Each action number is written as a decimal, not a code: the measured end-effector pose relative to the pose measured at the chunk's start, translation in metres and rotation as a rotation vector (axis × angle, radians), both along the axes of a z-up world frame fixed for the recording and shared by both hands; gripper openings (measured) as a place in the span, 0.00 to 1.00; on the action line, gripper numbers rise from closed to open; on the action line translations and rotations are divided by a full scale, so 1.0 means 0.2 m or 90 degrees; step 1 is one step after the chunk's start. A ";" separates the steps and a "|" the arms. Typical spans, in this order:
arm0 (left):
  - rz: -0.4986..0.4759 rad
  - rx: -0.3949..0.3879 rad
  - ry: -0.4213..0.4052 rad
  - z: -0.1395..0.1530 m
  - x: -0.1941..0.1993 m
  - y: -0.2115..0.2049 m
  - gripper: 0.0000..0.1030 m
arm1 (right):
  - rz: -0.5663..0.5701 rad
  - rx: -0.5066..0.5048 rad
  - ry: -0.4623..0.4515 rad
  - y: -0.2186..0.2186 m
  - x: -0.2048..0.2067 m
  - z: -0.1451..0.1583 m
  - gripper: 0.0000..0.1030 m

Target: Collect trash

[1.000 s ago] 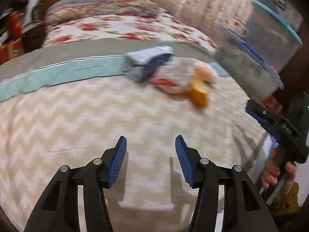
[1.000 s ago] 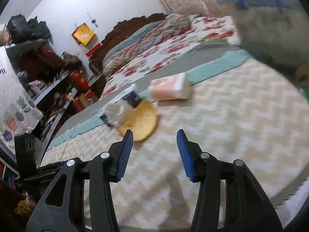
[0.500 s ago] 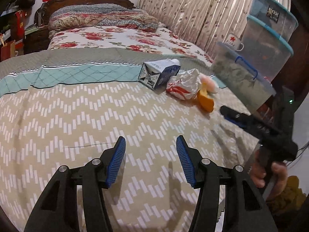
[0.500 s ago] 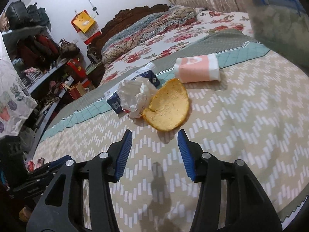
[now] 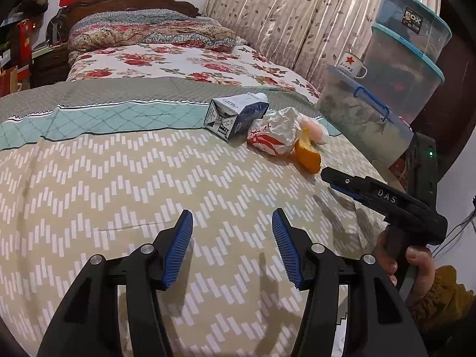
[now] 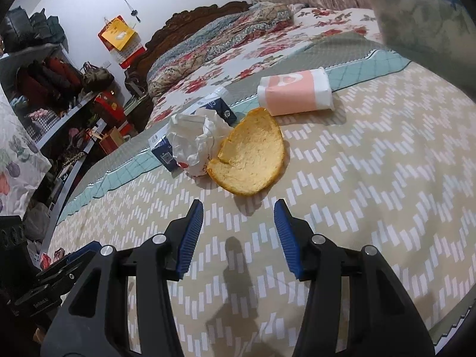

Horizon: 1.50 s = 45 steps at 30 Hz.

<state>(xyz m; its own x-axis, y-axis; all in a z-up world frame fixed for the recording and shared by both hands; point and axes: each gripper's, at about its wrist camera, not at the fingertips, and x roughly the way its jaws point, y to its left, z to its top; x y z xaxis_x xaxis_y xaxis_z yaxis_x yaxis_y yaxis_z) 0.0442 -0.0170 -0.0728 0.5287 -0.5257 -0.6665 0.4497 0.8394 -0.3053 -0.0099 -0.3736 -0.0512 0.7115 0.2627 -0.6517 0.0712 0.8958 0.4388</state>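
Note:
Trash lies in a cluster on the bed's chevron cover: an orange fruit peel, a crumpled white and red wrapper, a blue and white carton on its side, and a pink and white tissue pack. My right gripper is open and empty, just short of the peel. My left gripper is open and empty, well short of the carton, wrapper and peel. The right gripper also shows in the left wrist view, held by a hand.
Stacked clear storage boxes with a mug stand at the bed's right side. A floral quilt and pillows lie at the headboard. Shelves with bags and clothes are to the left of the bed.
Both grippers have moved toward the trash cluster and steadied; the peel is now closer to the right gripper's fingertips. Both stay open.

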 end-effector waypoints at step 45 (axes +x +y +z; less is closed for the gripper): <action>0.032 0.034 -0.046 0.04 -0.03 0.00 0.91 | 0.003 0.007 0.004 0.01 -0.01 -0.02 0.56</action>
<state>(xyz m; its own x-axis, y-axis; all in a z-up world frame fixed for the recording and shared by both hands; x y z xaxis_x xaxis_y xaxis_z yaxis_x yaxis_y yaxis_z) 0.0381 -0.0166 -0.0656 0.6011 -0.4617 -0.6523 0.4252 0.8759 -0.2282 -0.0114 -0.3726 -0.0561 0.7062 0.2732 -0.6532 0.0702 0.8910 0.4485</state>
